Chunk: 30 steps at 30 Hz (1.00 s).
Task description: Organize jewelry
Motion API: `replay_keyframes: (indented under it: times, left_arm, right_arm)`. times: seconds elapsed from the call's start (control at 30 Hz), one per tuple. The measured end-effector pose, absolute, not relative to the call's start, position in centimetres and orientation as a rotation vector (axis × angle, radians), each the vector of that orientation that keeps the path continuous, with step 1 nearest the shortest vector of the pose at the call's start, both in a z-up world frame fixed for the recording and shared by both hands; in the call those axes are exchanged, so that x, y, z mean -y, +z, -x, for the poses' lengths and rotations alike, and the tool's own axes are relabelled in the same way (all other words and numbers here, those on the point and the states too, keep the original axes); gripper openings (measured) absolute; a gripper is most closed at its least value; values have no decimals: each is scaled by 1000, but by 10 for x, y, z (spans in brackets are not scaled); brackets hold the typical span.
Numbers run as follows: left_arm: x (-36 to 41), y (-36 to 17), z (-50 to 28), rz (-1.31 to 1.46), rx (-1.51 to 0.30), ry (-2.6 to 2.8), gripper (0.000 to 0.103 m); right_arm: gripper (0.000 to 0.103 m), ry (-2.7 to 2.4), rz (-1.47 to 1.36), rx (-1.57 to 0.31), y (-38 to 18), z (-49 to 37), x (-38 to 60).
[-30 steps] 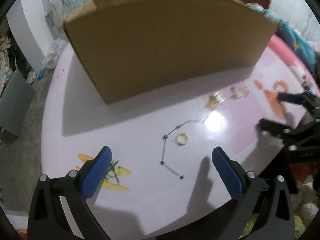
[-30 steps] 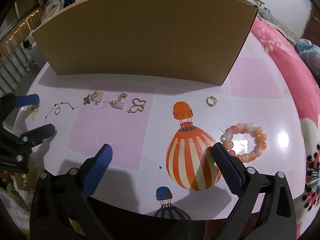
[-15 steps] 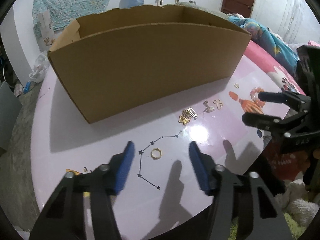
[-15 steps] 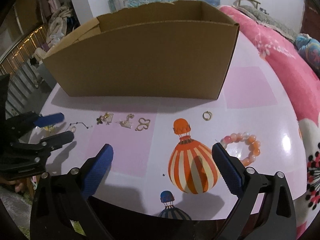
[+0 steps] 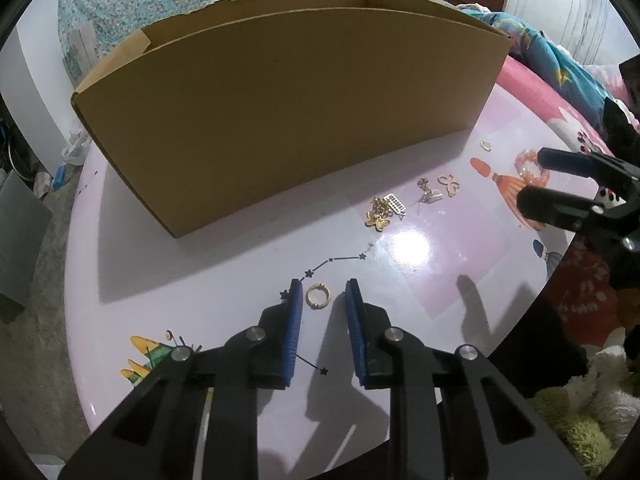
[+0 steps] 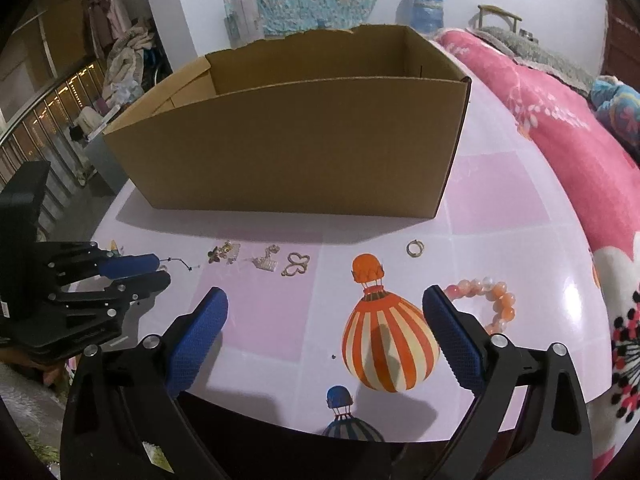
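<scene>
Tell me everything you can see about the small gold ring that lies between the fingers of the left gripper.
The gold ring is a small, thin band that looks like shiny yellow metal, with a slightly thicker or notched part on its far side. It lies flat on the glossy pale pink table, beside a printed line of dark stars. The left gripper has a blue pad on either side of it, with a small gap on each side, so nothing grips it yet.

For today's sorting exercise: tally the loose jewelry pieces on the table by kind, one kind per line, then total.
Gold rings: 2
Bead bracelets: 1
Gold butterfly outline charms: 1
Small gold charm clusters: 2
Total: 6
</scene>
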<state>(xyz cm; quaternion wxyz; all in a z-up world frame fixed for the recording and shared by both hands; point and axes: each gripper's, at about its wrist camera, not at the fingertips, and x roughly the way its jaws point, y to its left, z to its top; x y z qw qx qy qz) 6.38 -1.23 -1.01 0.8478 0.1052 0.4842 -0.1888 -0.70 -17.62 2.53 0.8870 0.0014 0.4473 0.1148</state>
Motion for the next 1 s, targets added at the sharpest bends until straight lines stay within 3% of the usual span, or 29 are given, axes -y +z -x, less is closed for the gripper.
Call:
replay_keyframes:
  times: [0.37, 1.0]
  left_arm:
    - [15, -8, -64, -265, -1007, -383, 11]
    - [17, -8, -64, -290, -977, -366, 10]
  right_arm:
    - [89, 235, -13, -928, 26, 9, 178]
    - [84, 195, -24, -908, 29, 6, 194]
